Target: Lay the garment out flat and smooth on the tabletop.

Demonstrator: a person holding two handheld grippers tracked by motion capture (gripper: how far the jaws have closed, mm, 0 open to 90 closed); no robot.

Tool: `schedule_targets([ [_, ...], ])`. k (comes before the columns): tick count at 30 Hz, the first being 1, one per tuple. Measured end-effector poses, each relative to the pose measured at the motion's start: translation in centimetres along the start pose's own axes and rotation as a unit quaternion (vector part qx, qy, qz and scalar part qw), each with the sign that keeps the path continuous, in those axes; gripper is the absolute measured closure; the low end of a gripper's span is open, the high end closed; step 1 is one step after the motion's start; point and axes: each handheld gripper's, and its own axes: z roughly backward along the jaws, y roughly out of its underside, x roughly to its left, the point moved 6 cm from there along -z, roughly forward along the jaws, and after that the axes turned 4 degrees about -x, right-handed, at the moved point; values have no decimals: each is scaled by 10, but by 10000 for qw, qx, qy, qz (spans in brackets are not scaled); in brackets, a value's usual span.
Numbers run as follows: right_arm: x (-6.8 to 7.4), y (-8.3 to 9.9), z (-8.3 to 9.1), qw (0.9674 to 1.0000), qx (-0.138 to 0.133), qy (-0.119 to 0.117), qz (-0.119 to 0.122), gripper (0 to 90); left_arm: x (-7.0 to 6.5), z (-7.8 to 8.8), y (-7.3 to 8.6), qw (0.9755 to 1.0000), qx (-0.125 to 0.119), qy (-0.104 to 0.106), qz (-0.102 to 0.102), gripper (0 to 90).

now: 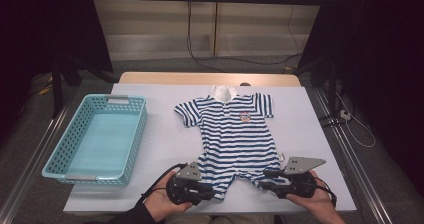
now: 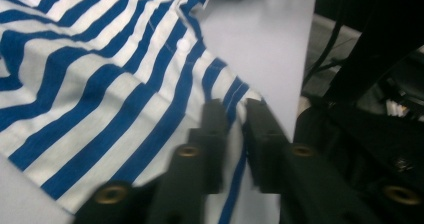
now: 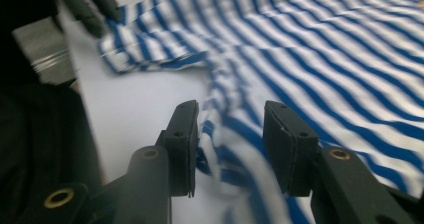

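A blue-and-white striped baby romper lies flat on the white table, collar away from me and legs toward me. My left gripper is at the left leg hem. In the left gripper view its jaws stand a narrow gap apart, with the striped hem lying in the gap. My right gripper is at the right leg hem. In the right gripper view its jaws stand wide apart over loose, rumpled striped cloth, and neither pad presses on it.
A light blue plastic basket stands on the left part of the table, nothing in it. The white tabletop ends close behind both grippers at the near edge. Dark curtains, cables and metal rails flank the table.
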Motion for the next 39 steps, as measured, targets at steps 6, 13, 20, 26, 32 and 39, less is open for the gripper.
schedule_targets([
  [6,-30,7,19,9961,-120,778,-404,593,30,18,-8,9967,-433,-606,336,666],
  [13,-48,30,21,9908,412,1084,-702,576,61,20,-3,9889,-394,-1331,529,707],
  [20,-52,36,14,9877,731,1199,-682,744,70,10,3,9869,-148,-1501,574,650],
  [26,-64,31,24,9845,565,1556,-575,900,64,0,4,9867,-68,-1551,482,681],
  [32,-48,24,30,9923,260,1157,-349,854,63,1,4,9866,12,-1563,463,806],
  [39,2,10,12,9995,162,213,152,715,61,7,0,9858,-77,-1614,468,891],
])
